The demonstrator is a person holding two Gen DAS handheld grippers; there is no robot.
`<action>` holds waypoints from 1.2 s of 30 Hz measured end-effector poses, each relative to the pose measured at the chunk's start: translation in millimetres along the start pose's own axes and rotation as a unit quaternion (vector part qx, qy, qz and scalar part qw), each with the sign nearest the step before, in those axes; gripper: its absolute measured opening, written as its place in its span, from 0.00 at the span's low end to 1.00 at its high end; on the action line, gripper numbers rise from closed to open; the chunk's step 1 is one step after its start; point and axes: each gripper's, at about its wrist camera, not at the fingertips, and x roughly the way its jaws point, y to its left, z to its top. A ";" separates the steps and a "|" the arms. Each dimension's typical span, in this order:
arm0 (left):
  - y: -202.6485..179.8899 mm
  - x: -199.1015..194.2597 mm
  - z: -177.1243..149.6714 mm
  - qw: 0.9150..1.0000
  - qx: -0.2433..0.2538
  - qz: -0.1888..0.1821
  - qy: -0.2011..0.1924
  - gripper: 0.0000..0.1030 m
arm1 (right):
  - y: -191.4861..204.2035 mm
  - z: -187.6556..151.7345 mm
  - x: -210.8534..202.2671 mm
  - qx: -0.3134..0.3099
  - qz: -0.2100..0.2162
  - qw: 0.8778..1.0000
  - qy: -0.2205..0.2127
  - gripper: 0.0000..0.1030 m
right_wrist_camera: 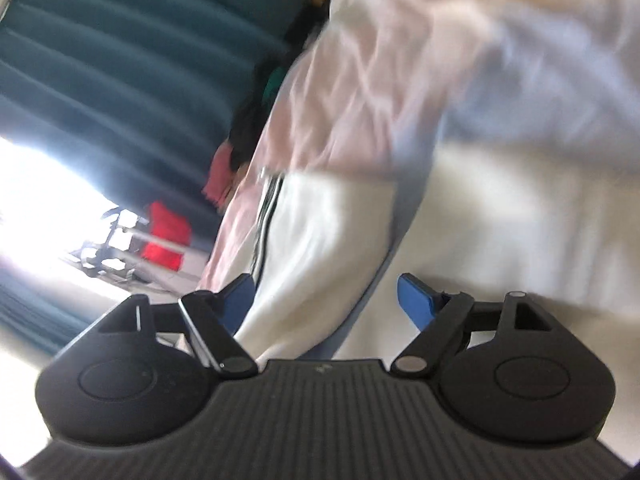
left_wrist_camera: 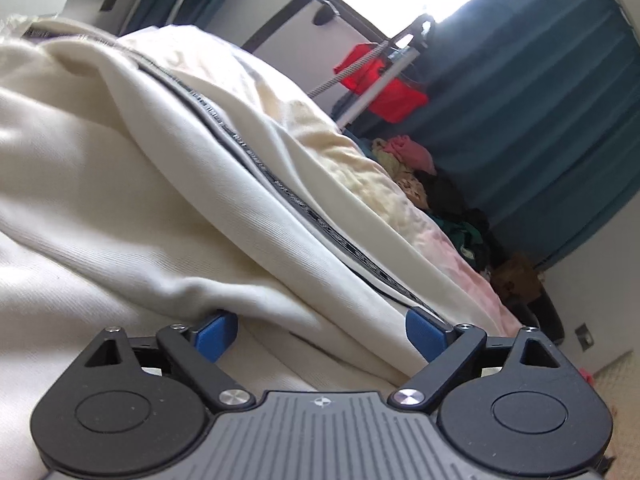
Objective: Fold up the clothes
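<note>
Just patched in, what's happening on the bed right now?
A person is partway through folding clothes with two handheld tongs. The left tongs are open, pushed against a cream garment with a dark striped band. The right tongs are open too, fabric of the same white garment between the fingers; that view is blurred. A pile of unfolded clothes sits beyond, near the teal curtain.

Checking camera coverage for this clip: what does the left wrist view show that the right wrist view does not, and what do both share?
Only the left wrist view shows, sharply, the dark printed stripe along the cream garment, the wall socket and the heap of mixed clothes.

Only the right wrist view, which is blurred, shows the pale pink sheet filling its top.

Both show teal curtains, a bright window, red cloth on a rack, and an open gripper, left gripper and right gripper, astride white fabric.
</note>
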 end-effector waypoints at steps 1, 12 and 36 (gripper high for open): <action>1.8 3.8 1.9 1.000 -0.005 -0.003 -0.001 0.89 | 2.3 1.8 9.7 -0.014 -0.015 1.000 0.001 0.75; 23.1 19.7 17.0 0.995 -0.100 -0.021 0.004 0.78 | 107.1 68.2 3.9 -0.130 -0.032 0.983 -0.123 0.06; -83.2 -104.5 -39.8 0.978 0.202 0.035 -0.041 0.85 | 90.9 -8.3 -97.7 -0.277 -0.072 0.957 -0.054 0.85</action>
